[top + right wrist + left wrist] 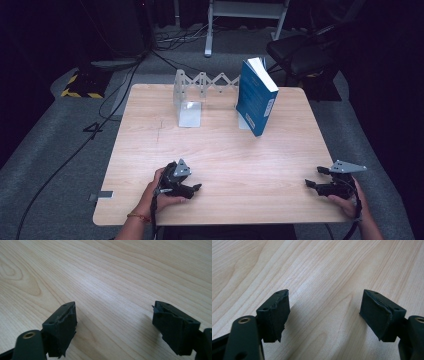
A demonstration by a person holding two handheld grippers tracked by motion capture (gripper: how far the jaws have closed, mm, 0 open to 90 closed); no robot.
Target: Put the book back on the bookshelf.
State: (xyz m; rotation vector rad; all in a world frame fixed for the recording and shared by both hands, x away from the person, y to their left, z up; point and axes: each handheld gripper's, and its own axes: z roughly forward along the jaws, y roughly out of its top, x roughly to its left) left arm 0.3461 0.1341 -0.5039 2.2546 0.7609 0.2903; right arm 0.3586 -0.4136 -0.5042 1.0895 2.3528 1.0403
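Observation:
A blue book [257, 95] stands tilted at the back of the wooden table [215, 150], leaning against the right end of a white expanding rack [200, 90]. My left gripper [192, 189] rests near the front edge, left of centre, held in a hand; its jaws stand open over bare wood [324, 312]. My right gripper [312, 177] sits at the front right corner, also open, with nothing between its pads [113, 322]. Both are far from the book.
A metal bookend [189, 114] stands on the table at the rack's left end. Beyond the table lie cables, a black chair [300, 52] and a white stand [240, 20] on grey carpet. A small plate [102, 195] sticks out at the table's front left edge.

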